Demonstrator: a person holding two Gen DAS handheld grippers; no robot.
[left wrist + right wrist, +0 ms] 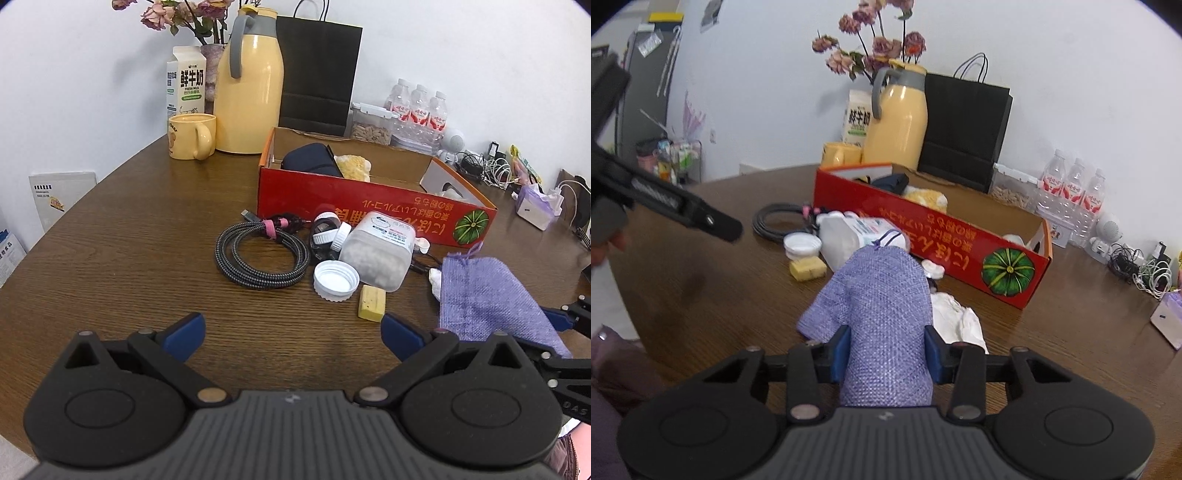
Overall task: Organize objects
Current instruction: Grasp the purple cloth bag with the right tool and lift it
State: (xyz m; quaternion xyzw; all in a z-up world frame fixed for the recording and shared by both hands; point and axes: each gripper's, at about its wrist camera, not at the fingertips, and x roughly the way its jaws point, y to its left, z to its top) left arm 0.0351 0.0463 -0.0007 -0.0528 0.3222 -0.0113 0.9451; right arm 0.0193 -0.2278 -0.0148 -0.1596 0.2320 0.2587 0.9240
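My right gripper (887,354) is shut on a purple woven pouch (882,295); its blue pads press on both sides of it, just above the table. White crumpled paper (956,321) lies beside the pouch. My left gripper (291,334) stands open over bare wood, holding nothing. Ahead of it lie a coiled braided cable (258,254), a white cap (336,280), a yellow block (372,302) and a tipped translucent container (380,254). Behind them stands the open red box (369,206), with a dark case (310,160) and a yellow item (354,166) inside.
Along the wall stand a yellow jug (249,99), a yellow mug (192,136), a milk carton (186,85), a black paper bag (319,74) and water bottles (419,107). Tangled chargers (487,166) and a tissue pack (535,203) sit at the far right.
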